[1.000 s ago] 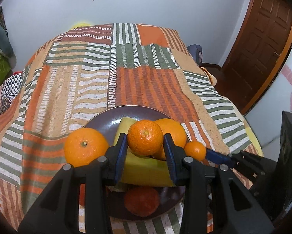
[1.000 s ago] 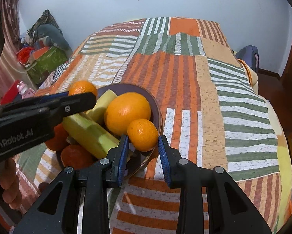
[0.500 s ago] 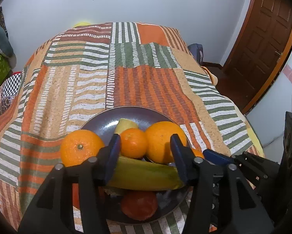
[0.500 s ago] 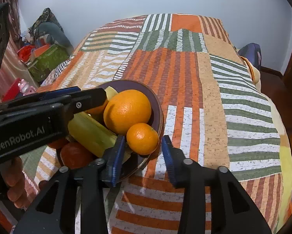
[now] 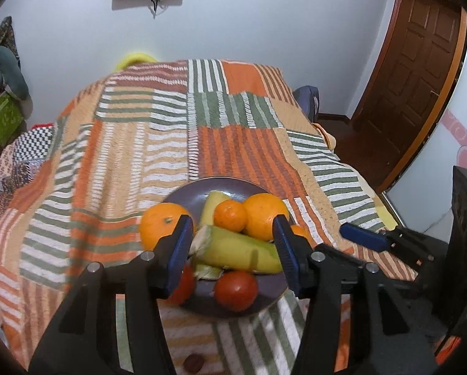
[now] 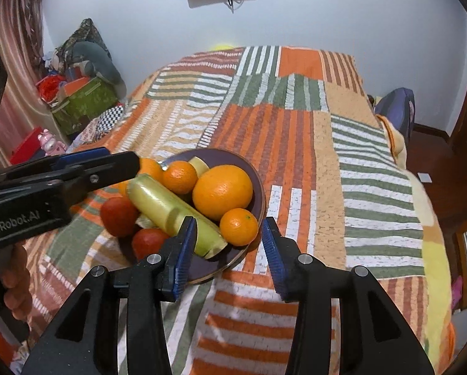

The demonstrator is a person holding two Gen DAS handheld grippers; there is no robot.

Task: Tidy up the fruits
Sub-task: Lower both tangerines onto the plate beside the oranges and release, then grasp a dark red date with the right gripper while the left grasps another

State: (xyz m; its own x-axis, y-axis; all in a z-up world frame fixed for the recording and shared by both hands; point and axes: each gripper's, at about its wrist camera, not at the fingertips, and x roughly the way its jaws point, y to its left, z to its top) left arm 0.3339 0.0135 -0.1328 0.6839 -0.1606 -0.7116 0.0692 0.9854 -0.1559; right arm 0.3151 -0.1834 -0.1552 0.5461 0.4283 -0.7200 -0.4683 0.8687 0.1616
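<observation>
A dark purple plate [image 5: 186, 192] [image 6: 258, 184] on the striped bedspread holds a big orange [image 6: 222, 191] [image 5: 266, 216], small mandarins [image 5: 230, 215] [image 6: 238, 226], a yellow-green banana [image 5: 242, 250] [image 6: 171, 212], red tomatoes [image 5: 235, 290] [image 6: 117, 215] and another orange [image 5: 163, 225] at the left rim. My left gripper [image 5: 233, 250] is open and empty, above the plate's near side. My right gripper [image 6: 228, 250] is open and empty, just short of the mandarin at the plate's right rim.
The bed's patchwork cover [image 6: 295, 125] stretches behind the plate. A green box [image 6: 83, 103] and clutter stand at the left wall. A wooden door [image 5: 420, 78] is at the right. A small dark round object [image 5: 193, 363] lies near the bed's front edge.
The left gripper let go of a small mandarin onto the plate, opened and drew back. The right gripper released its mandarin at the plate's rim, opened wide and pulled back.
</observation>
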